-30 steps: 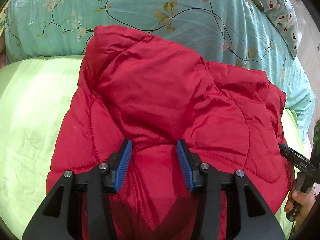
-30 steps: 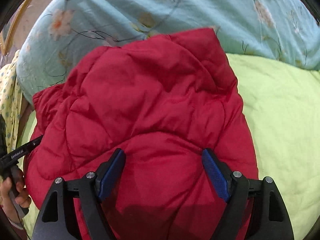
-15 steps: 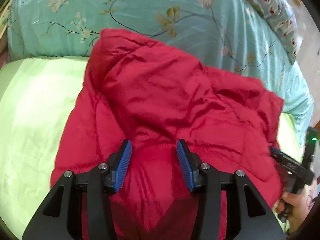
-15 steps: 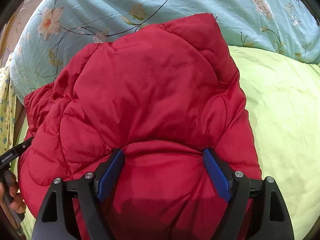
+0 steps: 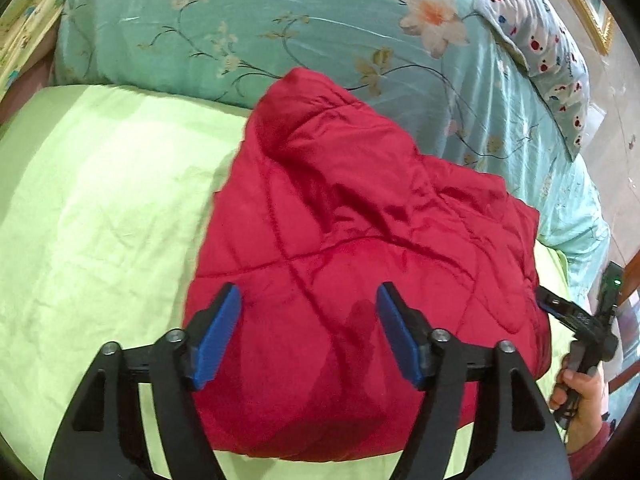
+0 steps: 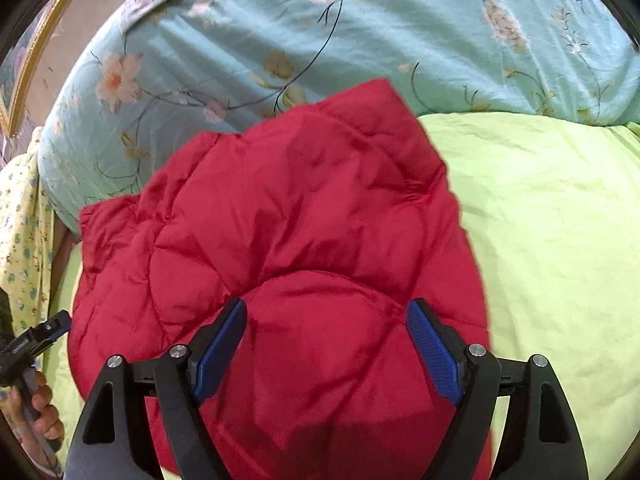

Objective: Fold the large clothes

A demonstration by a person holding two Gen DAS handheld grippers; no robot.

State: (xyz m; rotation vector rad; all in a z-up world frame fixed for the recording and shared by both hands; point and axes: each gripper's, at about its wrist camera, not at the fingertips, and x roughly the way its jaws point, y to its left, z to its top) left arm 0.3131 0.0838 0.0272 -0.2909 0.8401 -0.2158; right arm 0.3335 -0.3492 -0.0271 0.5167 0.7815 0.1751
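Home bedroom. Bed [image 5: 100, 200] made up with a lime-green sheet, wrinkled. Bulky teal floral duvet [image 5: 320, 32] bunched along the far side. Pillow [image 5: 540, 32] in a grey case with red and blue spots sits at its right end. Yellow floral fabric [image 6: 24, 240] hangs at the bedside. Gold-coloured frame [image 6: 40, 40] on the wall behind. Red quilted jacket [image 5: 360, 260] lies on the sheet, so ordinary household laundry.
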